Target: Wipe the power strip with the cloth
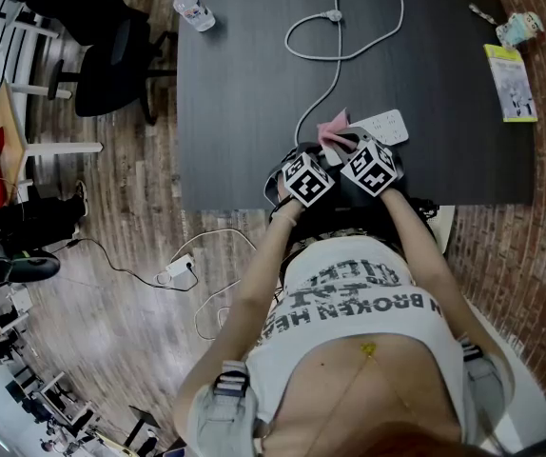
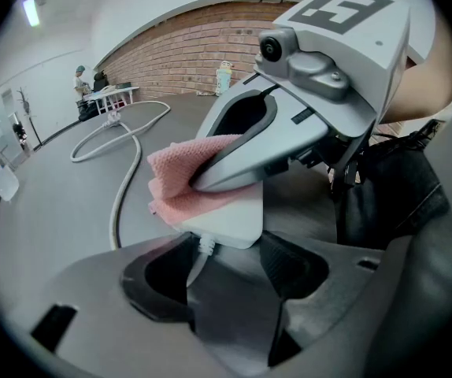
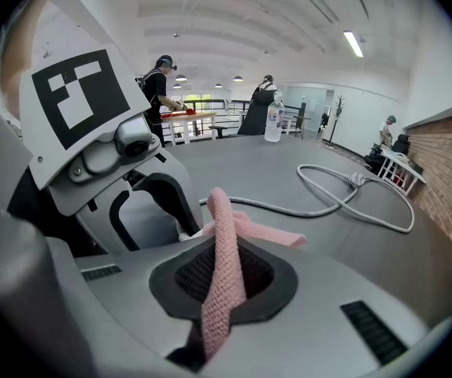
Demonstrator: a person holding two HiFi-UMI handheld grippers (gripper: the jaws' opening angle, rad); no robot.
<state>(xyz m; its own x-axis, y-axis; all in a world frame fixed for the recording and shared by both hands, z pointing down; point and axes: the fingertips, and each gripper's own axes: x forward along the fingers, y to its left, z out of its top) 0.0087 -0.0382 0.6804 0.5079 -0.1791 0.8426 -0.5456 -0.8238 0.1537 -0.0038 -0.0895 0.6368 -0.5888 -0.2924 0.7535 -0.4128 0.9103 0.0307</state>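
Right gripper: jaws closed on the pink cloth, pinched as a narrow fold. The cloth is carried forward out of the jaws and laid over the power strip, directly ahead of the tips.

Left gripper: jaws set on either side of the strip's cord end, with the pads seen against both edges, so it reads as clamped. The strip lies flat on the dark table. It is touched by both grippers, which meet over it from opposite sides, marker cubes side by side.

The white cable is seen leaving the strip between the left jaws. It is routed away beyond both grippers and looped further out on the table.

A water bottle lies well beyond the left gripper, at the far table corner. A yellow booklet sits well out past the right gripper, by the table's edge.
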